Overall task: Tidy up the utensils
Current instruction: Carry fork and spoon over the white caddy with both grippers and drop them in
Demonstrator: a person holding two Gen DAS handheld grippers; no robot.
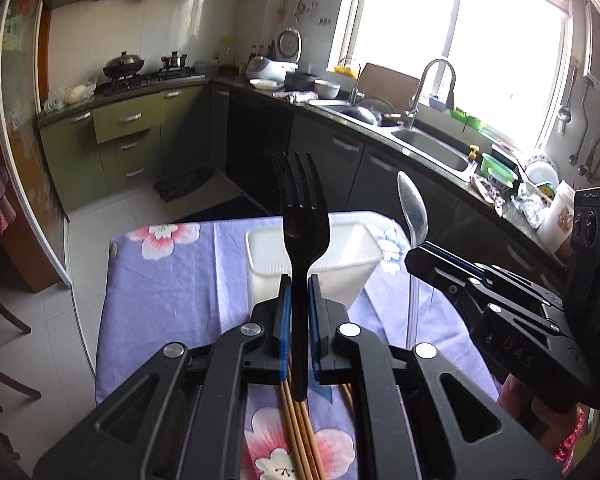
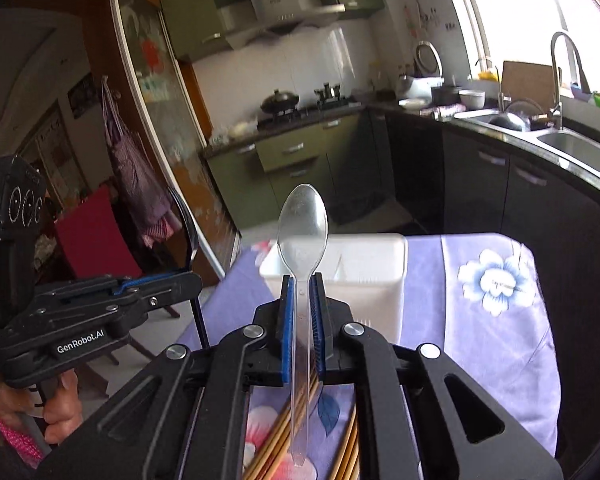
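Observation:
My left gripper (image 1: 299,284) is shut on a black plastic fork (image 1: 300,216), tines up, held above the table. My right gripper (image 2: 302,284) is shut on a clear plastic spoon (image 2: 303,228), bowl up. In the left wrist view the right gripper (image 1: 414,254) reaches in from the right with the spoon (image 1: 412,204) upright. In the right wrist view the left gripper (image 2: 188,278) shows at the left with the fork (image 2: 186,224) edge-on. A white divided plastic container (image 1: 340,256) (image 2: 364,264) stands on the table beyond both. Several wooden chopsticks (image 1: 300,432) (image 2: 276,440) lie on the cloth below the grippers.
The table wears a purple floral cloth (image 1: 172,280) (image 2: 480,292). A kitchen counter with a sink (image 1: 432,148) and clutter runs along the right. Tiled floor (image 1: 60,320) and a dark chair (image 1: 0,340) lie to the left. A hand (image 2: 60,408) grips the left tool.

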